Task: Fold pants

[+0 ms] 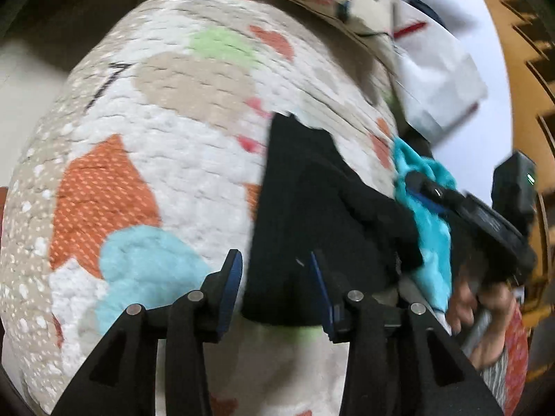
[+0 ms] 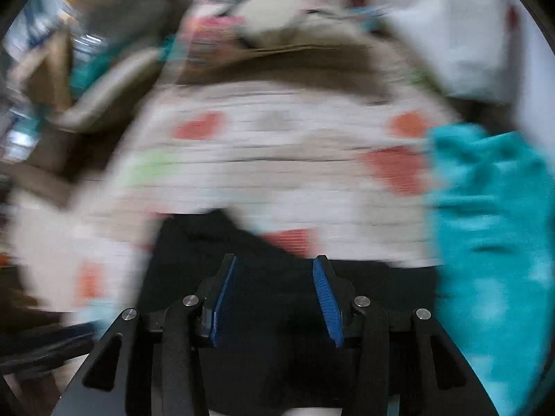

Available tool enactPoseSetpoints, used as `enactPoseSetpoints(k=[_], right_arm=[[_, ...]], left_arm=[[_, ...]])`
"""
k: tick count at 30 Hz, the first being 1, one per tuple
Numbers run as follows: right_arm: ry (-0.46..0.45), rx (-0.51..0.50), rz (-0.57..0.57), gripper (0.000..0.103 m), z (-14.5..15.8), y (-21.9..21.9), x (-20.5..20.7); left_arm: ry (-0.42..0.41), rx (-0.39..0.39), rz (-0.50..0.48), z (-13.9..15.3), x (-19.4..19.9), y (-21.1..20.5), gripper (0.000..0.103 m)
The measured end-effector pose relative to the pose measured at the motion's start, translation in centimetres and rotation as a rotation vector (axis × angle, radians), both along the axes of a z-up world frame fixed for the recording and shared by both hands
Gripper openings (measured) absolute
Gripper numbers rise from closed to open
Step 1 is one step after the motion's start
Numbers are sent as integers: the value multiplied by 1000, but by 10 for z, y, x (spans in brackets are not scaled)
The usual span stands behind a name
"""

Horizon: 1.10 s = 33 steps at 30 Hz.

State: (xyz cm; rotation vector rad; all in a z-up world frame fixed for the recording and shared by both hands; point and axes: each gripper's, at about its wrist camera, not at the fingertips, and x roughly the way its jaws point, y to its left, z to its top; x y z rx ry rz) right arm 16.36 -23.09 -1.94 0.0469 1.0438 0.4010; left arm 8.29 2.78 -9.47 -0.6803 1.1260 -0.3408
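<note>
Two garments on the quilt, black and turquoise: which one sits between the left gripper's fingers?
The black pants. They lie between the open left gripper fingers; the turquoise garment lies off to the right, by the right gripper.

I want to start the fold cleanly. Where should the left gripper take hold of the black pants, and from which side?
Probably the near edge of the black pants, where the cloth lies flat on the patterned quilt. The left gripper is open with that edge between its fingers, so come straight down from above and pinch there, clear of the turquoise cloth.
</note>
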Motion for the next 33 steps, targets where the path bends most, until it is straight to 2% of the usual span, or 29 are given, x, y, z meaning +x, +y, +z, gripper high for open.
enactPoseSetpoints(k=[1,2,4,5,6,9,11,13,14,15,17,18,19,20,22,27,33], right_arm=[[27,23,28,49,-7,11,2],[48,5,42,49,-15,20,3],[92,-143,54,49,-38,39,9],[82,-228,53,49,-45,48,10],[70,-265,62,49,-47,56,10],[69,-239,96,49,-43,79,16],[56,-247,119,55,-37,104,26],[48,-291,138,72,-40,128,35],[51,-325,145,73,-45,139,40],[71,-373,151,75,-54,151,48],[140,-452,136,74,-74,164,59],[183,-473,123,63,-84,165,62],[226,-433,112,41,-91,164,63],[224,-395,88,37,-88,162,63],[219,-362,89,15,-83,161,58],[187,-299,66,12,-64,163,52],[155,-260,122,11,-44,214,55]], left_arm=[[0,6,3,-4,6,-2,38],[-2,8,-1,-6,8,-4,38],[-4,13,-26,-13,12,-12,38],[-4,9,-38,-17,14,-16,40],[-5,2,-46,-20,16,-20,43],[-1,-18,-76,-30,20,-32,50],[-17,-16,-88,-31,17,-38,53],[-29,-13,-97,-30,16,-44,54],[-31,-2,-107,-31,17,-47,52],[-36,27,-115,-32,16,-50,36],[-40,82,-143,-34,16,-56,17],[-31,71,-146,-35,16,-56,14],[-17,58,-143,-35,18,-55,13],[-8,46,-141,-35,19,-53,12],[2,30,-140,-32,20,-49,12],[-7,3,-105,-25,19,-25,11],[23,-36,43,-25,20,45,11]])
